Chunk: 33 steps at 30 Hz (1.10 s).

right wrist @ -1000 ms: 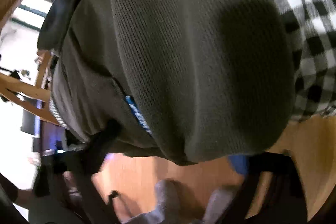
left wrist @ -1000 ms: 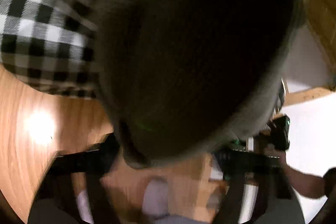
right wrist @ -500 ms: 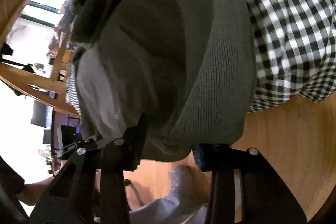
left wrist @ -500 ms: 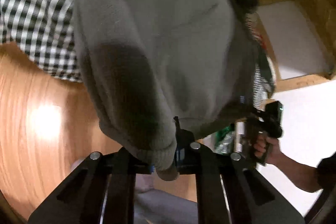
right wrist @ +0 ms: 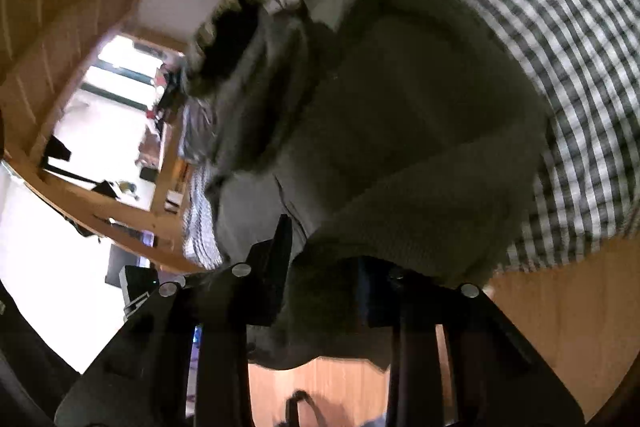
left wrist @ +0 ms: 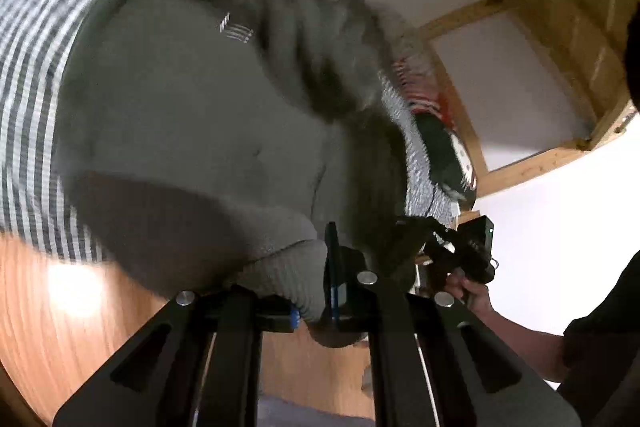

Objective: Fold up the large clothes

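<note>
Nearest you: your left gripper (left wrist: 316,307), fingers pinched on the ribbed hem of the grey knit sweater (left wrist: 180,131). Your right gripper (right wrist: 324,291), fingers likewise clamped on a bunched grey edge of the same sweater (right wrist: 400,155).

Next: the sweater hangs lifted between the two grippers, above the wooden tabletop (left wrist: 60,327); its far part is blurred.

Behind it: a black-and-white checked cloth (right wrist: 560,47) lying on the tabletop, partly covered by the sweater.

Right of the left wrist view: your right hand (left wrist: 470,291) on its gripper's handle.

Farthest: a heap of other garments (left wrist: 440,131), then a wooden frame with white panels (left wrist: 500,75).
</note>
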Available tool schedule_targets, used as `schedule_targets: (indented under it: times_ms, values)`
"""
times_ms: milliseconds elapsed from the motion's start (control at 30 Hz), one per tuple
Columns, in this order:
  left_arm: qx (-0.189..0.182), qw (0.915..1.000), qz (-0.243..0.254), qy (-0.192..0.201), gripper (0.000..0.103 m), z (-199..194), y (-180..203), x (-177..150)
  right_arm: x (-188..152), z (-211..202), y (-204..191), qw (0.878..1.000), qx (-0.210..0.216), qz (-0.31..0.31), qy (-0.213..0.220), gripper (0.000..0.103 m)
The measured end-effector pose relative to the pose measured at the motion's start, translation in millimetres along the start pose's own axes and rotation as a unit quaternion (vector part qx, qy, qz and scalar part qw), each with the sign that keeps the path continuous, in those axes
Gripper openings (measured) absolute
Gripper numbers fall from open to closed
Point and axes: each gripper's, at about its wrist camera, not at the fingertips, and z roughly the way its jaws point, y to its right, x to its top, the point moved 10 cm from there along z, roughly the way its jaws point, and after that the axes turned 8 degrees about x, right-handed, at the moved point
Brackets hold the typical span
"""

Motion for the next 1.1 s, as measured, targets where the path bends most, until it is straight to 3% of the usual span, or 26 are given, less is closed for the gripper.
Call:
schedule_targets:
  times_ms: [133, 300, 633, 900, 1100]
  values:
    - [-0.001, 1.0000, 0.000, 0.008, 0.008, 4.9, 8.2, 32.7, 25.8, 5.2, -9.7, 1.000, 0.006, 0.010, 0.011, 0.028]
    - [0.028, 0.9993, 0.015, 0.019, 0.008, 22.1, 16.2, 87.7, 70.9, 20.0, -24.9, 1.000, 0.008, -0.005, 0.022, 0.028]
    - [0.062, 0.9942, 0.036, 0.080, 0.008, 15.2, 33.9, 232.0, 211.6, 57.7, -64.3, 0.994, 0.053, -0.032, 0.085, 0.028]
    - [0.081, 0.9875, 0.072, 0.114, 0.008, -9.8, 77.5, 331.1, 316.2, 88.3, -124.4, 0.990, 0.082, -0.075, 0.091, 0.028]
    - [0.097, 0.9879, 0.077, 0.093, 0.008, 20.9, 48.8, 384.4, 365.6, 144.1, -120.9, 0.991, 0.056, -0.089, 0.082, 0.028]
